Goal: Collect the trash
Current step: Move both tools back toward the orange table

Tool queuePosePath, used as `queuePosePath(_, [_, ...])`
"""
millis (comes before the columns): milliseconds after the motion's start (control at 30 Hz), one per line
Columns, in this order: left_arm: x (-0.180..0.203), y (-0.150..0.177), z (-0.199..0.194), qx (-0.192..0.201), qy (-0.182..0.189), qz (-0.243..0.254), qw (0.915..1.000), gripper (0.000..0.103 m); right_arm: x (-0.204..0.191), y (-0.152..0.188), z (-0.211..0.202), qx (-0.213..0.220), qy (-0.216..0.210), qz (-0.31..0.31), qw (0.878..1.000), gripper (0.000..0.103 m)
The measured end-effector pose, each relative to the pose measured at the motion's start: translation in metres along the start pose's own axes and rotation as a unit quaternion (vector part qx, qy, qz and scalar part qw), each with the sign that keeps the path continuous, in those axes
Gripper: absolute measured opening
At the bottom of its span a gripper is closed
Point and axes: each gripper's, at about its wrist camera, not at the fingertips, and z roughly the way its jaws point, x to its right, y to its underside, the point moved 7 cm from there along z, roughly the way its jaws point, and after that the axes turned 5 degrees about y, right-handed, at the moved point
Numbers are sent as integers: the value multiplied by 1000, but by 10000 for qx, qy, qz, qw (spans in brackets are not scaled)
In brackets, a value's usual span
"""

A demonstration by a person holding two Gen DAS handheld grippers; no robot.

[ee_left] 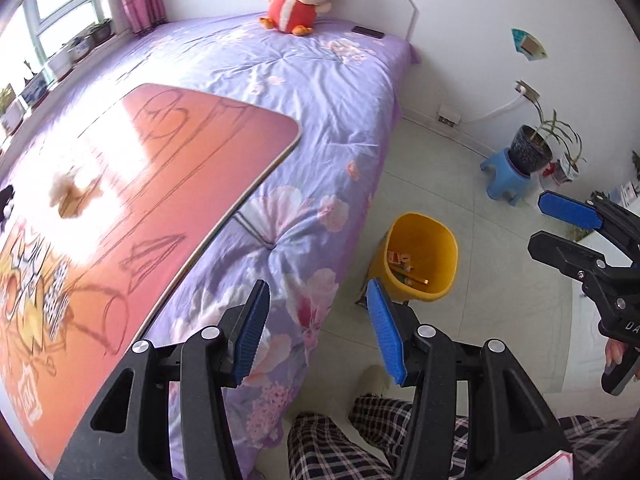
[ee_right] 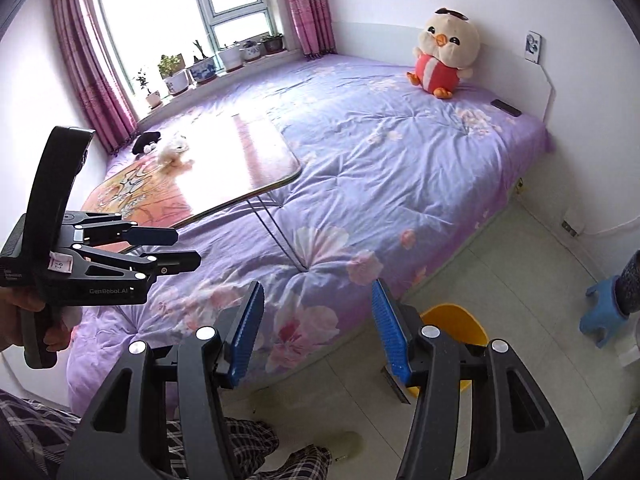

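A yellow trash bin (ee_left: 420, 256) stands on the floor beside the bed, with several scraps inside; it shows partly behind my right finger in the right wrist view (ee_right: 456, 320). Crumpled tissue-like trash (ee_left: 68, 194) lies on the orange lap table (ee_left: 168, 184), also seen in the right wrist view (ee_right: 173, 155). My left gripper (ee_left: 316, 328) is open and empty above the bed edge; it appears from the side in the right wrist view (ee_right: 184, 246). My right gripper (ee_right: 316, 332) is open and empty, and shows at the right in the left wrist view (ee_left: 536, 220).
The lap table (ee_right: 224, 176) stands on a purple flowered bed (ee_right: 400, 168) with a plush chick (ee_right: 444, 54) and a phone (ee_right: 506, 108). A black object (ee_right: 146, 141) lies by the table's far end. A blue stool (ee_left: 506, 176) carries a potted plant. My plaid-trousered legs (ee_left: 340, 444) are below.
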Motion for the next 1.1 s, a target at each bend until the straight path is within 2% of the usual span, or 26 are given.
queuePosePath(133, [-38,21,-27,244,-380,-790,9958,59,-36,-11,5,4,-495,-373,9981,57])
queuePosePath(200, [-59,32,-38,320,-554,-1172,9910,59,-54,-16,9,8,-687,-581,9959,57])
queuePosePath(267, [-80,40,-47,404,-731,-1475,9855,65,-72,-21,15,-36,-861,-702,9938,58])
queuePosePath(300, [-90,42,-53,466,-838,-1588,9826,70,-79,-25,18,-49,-927,-736,9930,61])
queuePosePath(467, [-144,46,-74,660,-1114,-1956,9721,71,-117,-46,31,23,-1107,-906,9897,66])
queuePosePath(733, [-235,23,-84,776,-1249,-2051,9676,71,-183,-92,73,150,-1093,-877,9900,68])
queuePosePath(900, [-286,7,-75,705,-1261,-1906,9710,71,-225,-119,109,192,-1059,-782,9911,68])
queuePosePath(1100, [-326,-15,-59,631,-1208,-1705,9759,71,-266,-146,161,53,-976,-628,9932,68])
